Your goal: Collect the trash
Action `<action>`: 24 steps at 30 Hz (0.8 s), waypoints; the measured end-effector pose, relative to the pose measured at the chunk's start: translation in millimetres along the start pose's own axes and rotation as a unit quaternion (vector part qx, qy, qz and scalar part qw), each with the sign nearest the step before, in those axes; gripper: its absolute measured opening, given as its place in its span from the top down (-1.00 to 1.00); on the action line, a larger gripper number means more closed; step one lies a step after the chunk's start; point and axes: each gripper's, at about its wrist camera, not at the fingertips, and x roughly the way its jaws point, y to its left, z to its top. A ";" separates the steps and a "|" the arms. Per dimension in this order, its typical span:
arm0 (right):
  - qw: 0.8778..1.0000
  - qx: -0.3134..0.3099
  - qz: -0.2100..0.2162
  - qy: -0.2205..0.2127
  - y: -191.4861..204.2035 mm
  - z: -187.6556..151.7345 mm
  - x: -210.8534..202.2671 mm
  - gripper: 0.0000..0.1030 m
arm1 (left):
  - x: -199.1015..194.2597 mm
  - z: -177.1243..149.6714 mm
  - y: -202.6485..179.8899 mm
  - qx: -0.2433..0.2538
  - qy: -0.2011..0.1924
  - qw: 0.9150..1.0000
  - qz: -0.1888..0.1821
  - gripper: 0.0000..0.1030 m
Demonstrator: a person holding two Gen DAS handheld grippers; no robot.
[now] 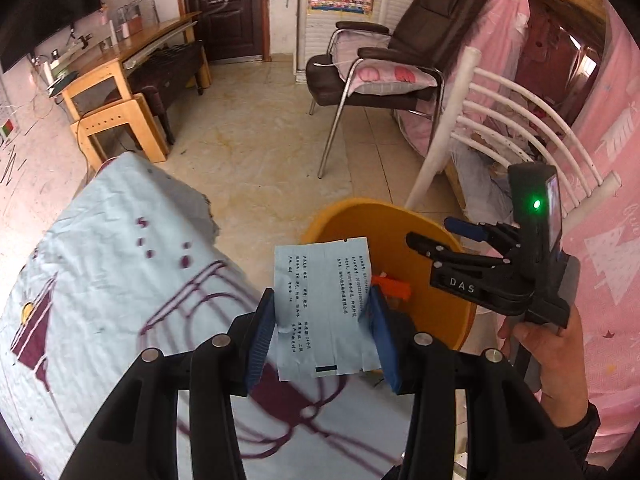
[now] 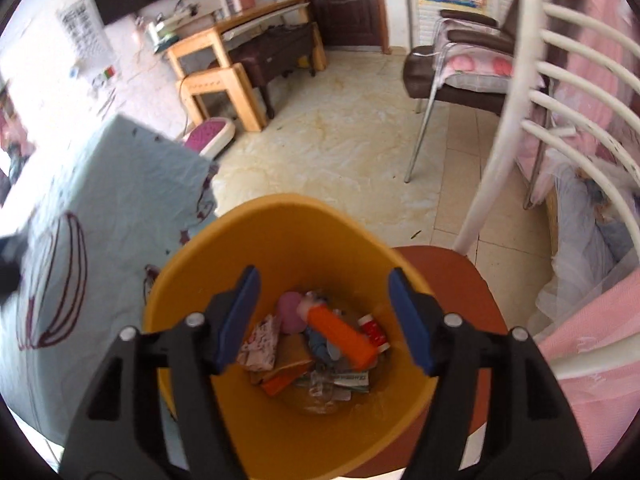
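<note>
Table: the table (image 1: 100, 280) under its pale blue printed cloth sits on my left, and the bin stands just beside its corner so that scraps only need a short carry across.
Chair: the bin rests on the brown seat (image 2: 452, 272) of a white-backed chair, which I judge lifts it close to table height.
Bin: the orange bin (image 2: 280, 232) is open-topped and partly filled, with an orange tube (image 2: 340, 332), a pink lump, printed wrappers and a red-and-white bit at the bottom.
Right gripper: my right gripper (image 2: 324, 316) hangs over the bin mouth with its blue pads wide apart and nothing between them.
Left gripper: my left gripper (image 1: 324, 330) pinches a slip of paper (image 1: 326, 304) by its two side edges, pads pressed in, so the sheet stands upright.
Paper: pale blue, creased, printed with dark text; it is held over the table edge with its top overlapping the bin rim in my view, not yet inside; my guess is the next move is to carry it over the opening and let go.
</note>
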 end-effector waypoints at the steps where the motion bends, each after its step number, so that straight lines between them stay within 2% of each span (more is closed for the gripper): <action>1: 1.000 0.011 0.000 -0.005 -7.2 0.1 -2.3 -0.24 | 5.6 0.7 -3.8 0.002 0.003 1.000 -0.002 0.16; 7: 0.998 0.053 -0.003 -0.017 -37.2 -1.8 -10.8 -0.24 | 36.2 9.0 -27.3 0.003 0.014 1.000 -0.009 -0.03; 9: 0.998 0.058 0.000 -0.019 -41.4 -1.9 -11.4 -0.24 | 41.0 9.9 -31.7 0.003 0.016 1.000 -0.016 -0.24; 12: 0.998 0.059 0.006 -0.023 -43.5 -2.4 -13.8 -0.24 | 39.5 8.8 -33.4 0.003 0.004 1.000 -0.021 -0.33; 16: 0.998 0.048 0.010 -0.031 -32.6 -0.7 -18.0 -0.24 | 26.6 5.8 -25.1 -0.007 -0.026 1.000 -0.007 -0.36; 19: 0.998 0.028 0.014 -0.049 -15.3 2.3 -27.9 -0.26 | 8.3 -1.0 -11.1 -0.016 -0.058 0.998 0.017 -0.37; 20: 0.998 0.020 0.018 -0.056 -7.6 3.5 -32.4 -0.30 | 1.1 -4.1 -5.2 -0.019 -0.070 0.997 0.027 -0.37; 22: 0.997 0.002 0.025 -0.075 9.9 5.4 -43.4 -0.55 | -12.2 -9.2 7.7 -0.030 -0.090 0.995 0.043 -0.38; 24: 0.995 -0.017 0.034 -0.089 28.7 7.5 -53.6 -0.57 | -26.1 -14.8 23.1 -0.043 -0.110 0.991 0.061 -0.38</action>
